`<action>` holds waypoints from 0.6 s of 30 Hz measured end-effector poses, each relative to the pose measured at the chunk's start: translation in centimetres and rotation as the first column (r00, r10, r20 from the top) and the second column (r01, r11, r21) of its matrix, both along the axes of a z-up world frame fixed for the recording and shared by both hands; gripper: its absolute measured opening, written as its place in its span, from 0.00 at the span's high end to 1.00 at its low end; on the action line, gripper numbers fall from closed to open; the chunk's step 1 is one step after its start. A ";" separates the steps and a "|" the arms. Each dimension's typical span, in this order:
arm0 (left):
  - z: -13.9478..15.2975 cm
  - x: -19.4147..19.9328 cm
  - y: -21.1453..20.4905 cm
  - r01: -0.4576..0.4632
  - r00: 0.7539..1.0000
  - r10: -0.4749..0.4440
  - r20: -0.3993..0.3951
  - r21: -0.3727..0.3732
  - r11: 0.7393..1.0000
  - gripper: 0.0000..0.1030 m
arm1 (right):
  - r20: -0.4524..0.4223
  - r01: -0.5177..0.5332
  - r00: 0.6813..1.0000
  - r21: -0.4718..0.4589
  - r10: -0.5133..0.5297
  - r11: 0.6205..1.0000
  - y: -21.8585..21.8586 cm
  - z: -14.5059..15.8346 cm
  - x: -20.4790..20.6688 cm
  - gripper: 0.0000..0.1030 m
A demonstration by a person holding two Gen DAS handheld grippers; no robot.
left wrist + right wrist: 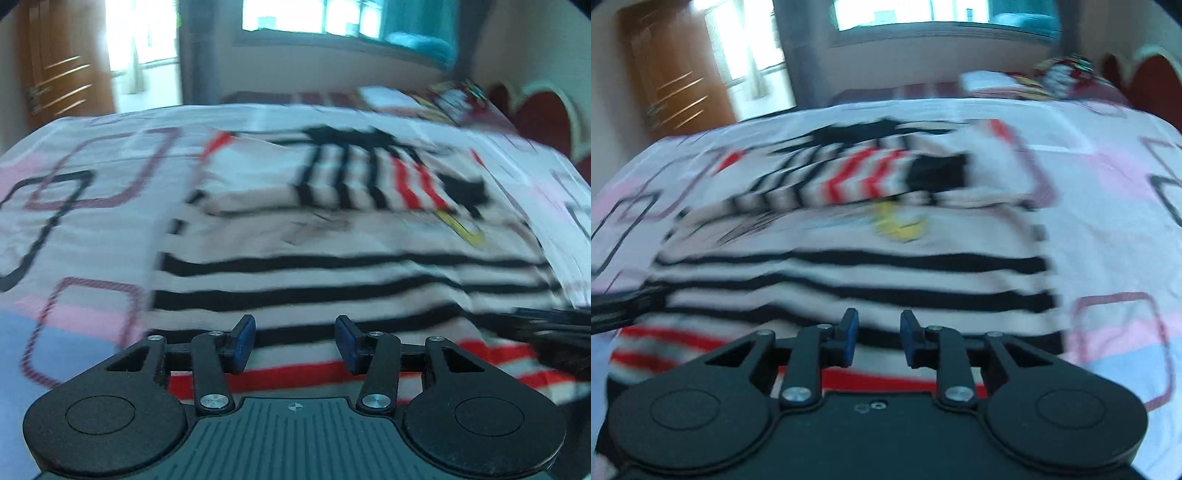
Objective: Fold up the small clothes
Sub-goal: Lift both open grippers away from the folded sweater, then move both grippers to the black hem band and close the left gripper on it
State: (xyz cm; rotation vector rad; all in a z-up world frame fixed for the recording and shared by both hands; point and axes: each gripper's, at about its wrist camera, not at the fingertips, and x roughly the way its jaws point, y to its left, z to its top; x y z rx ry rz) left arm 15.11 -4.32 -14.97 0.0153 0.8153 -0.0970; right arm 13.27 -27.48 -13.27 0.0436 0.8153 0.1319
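A striped shirt lies flat on the bed, filling the centre of both wrist views. Its body shows black bands, with red bands along the hem at the bottom of each frame. The sleeves are already laid inward across the chest in the upper centre, which suggests the side folds are done and the lengthwise fold is still to come.

The left tongs sit at the bottom centre of the left view, jaws moderately wide and holding nothing, over the red hem bands. The right tongs sit at the bottom centre of the right view, jaws narrower but plainly parted, also empty, over the same hem. Each view shows a dark shape at its edge, probably the other tool, so the two appear placed side by side along the hem. That placement fits a two-point pinch to carry the hem upward.

Both frames are blurred, so whether the fingertips touch the cloth cannot be determined. A yellow print marks the chest. A wooden wardrobe stands upper left.
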 end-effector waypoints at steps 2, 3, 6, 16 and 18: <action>-1.0 -0.1 -0.4 0.005 1.000 -0.003 -0.023 0.048 0.999 0.53 | -0.019 -0.039 0.999 -0.014 0.038 0.999 1.7 -0.6 -0.1 0.76; -1.5 -0.4 -0.2 0.000 1.000 0.001 -0.020 0.047 0.999 0.53 | -0.029 -0.053 0.998 -0.025 0.052 0.998 2.3 -0.9 -0.1 0.76; -2.0 -2.0 1.8 -0.032 1.000 0.032 0.000 0.064 0.997 0.40 | -0.044 -0.070 0.997 -0.120 0.065 0.990 2.0 -2.2 -0.8 0.78; -0.3 -6.6 3.9 -0.047 0.999 0.047 -0.001 0.022 0.999 0.39 | -0.004 0.050 0.999 -0.144 -0.051 0.988 -1.6 -0.8 -4.9 0.74; -0.2 -7.8 3.4 -0.014 1.000 0.014 0.005 0.014 1.000 0.39 | 0.010 0.009 1.000 -0.114 -0.008 0.993 -0.4 -0.2 -6.5 0.75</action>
